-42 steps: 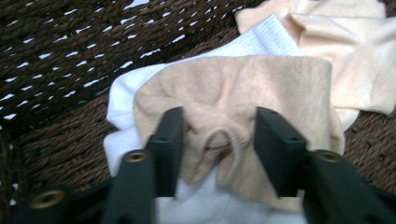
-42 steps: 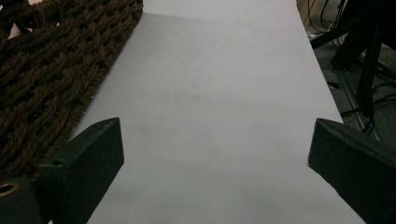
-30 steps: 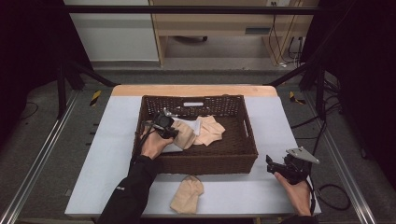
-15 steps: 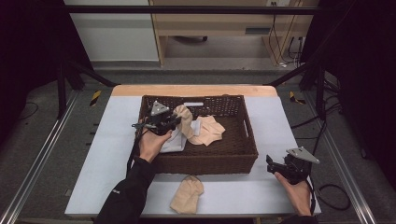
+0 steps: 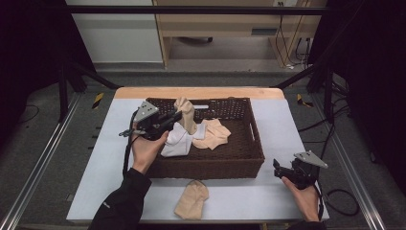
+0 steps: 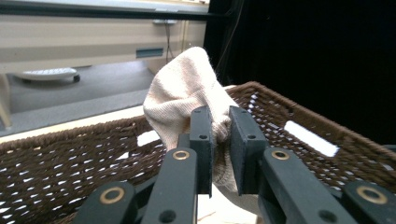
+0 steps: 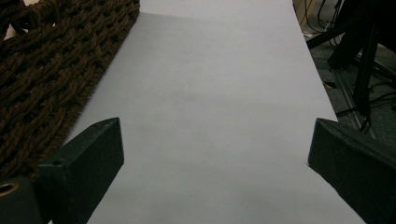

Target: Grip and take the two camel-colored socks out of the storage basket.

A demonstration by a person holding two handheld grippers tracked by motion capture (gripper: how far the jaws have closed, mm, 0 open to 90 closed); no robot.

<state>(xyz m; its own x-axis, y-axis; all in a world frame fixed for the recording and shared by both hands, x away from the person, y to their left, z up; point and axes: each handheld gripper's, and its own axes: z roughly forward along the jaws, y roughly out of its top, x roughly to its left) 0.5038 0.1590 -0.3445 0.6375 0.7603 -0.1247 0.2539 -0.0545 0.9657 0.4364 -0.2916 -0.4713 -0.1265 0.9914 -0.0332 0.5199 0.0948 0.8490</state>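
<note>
My left gripper is shut on a beige sock and holds it up over the left part of a brown woven basket. In the left gripper view the pads of that gripper pinch the sock, which bunches above them, with the basket wall behind. A white sock and a peach sock lie inside the basket. Another beige sock lies on the table in front of the basket. My right gripper rests open near the basket's front right corner, and in its own view the jaws of the gripper stand wide with nothing between them.
The basket stands mid-table on a pale tabletop. In the right gripper view the basket's side is at the left, beside bare tabletop. Dark frame rails and cables run past the table's edges.
My left gripper has risen out of the basket and moved toward its back, lifting the beige sock off the pile. The right gripper has stayed in place.
</note>
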